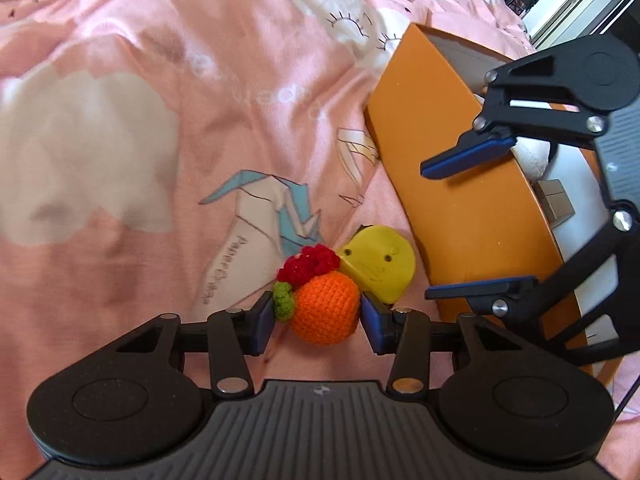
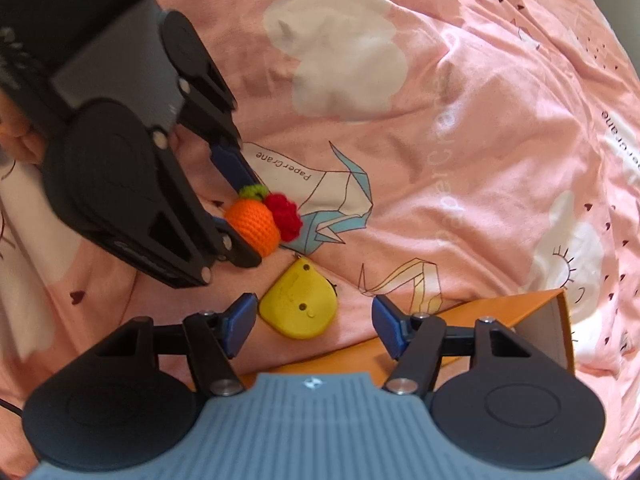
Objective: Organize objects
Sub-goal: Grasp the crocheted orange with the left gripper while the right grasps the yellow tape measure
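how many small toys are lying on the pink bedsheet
2. The crocheted orange lies between the left gripper fingers; the yellow toy lies beside it, by the orange box. Others may be hidden.

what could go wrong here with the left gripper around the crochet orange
The left gripper brackets the crochet orange, but the pads look barely on it, so the round, soft ball may squirt out. The red crochet piece and yellow toy lie against it and could get dragged along. The right gripper, open over the yellow toy beside the orange box, works close and may bump the left.
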### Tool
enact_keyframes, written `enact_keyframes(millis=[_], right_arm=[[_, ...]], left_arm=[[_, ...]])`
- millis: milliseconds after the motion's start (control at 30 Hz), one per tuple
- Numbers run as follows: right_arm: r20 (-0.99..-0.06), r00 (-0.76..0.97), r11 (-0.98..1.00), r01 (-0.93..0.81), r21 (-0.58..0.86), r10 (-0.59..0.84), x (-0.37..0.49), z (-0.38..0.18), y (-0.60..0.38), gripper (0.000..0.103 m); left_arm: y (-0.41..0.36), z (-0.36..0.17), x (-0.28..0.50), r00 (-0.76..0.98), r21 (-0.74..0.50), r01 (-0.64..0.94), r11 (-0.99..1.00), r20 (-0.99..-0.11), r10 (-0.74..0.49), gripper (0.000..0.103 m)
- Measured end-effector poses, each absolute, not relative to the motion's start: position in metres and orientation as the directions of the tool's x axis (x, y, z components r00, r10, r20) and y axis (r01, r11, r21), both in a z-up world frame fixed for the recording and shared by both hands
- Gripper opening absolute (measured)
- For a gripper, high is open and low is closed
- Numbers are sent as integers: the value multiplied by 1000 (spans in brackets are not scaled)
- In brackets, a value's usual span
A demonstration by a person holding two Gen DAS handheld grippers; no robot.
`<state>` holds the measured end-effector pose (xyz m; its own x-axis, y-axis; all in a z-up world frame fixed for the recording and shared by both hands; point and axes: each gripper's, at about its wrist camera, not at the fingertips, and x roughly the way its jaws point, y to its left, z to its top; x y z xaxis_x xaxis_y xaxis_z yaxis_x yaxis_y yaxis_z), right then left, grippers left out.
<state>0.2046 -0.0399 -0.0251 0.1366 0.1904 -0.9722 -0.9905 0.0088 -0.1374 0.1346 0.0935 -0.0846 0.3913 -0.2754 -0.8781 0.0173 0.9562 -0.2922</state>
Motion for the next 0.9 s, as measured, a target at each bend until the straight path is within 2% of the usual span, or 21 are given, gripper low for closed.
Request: enact_keyframes(millis=[133, 300, 533, 900], right_arm=[[-986, 104, 54, -994, -98, 128, 208, -36, -22, 53], [-994, 112, 153, -982, -113, -13, 221, -61, 1, 53], [-992, -16, 377, -926, -32, -124, 249, -86, 14, 55], [-980, -33, 440, -896, -58, -197, 251, -108, 14, 54]], left_arm=[[110, -71, 117, 426, -221, -2, 975, -882, -199, 51], [129, -69, 110, 457, -214, -34, 976, -872, -175, 52], [131, -72, 113, 472, -239, -36, 970, -860, -194, 52], [123, -84, 124, 479, -264, -28, 964, -850, -219, 52]])
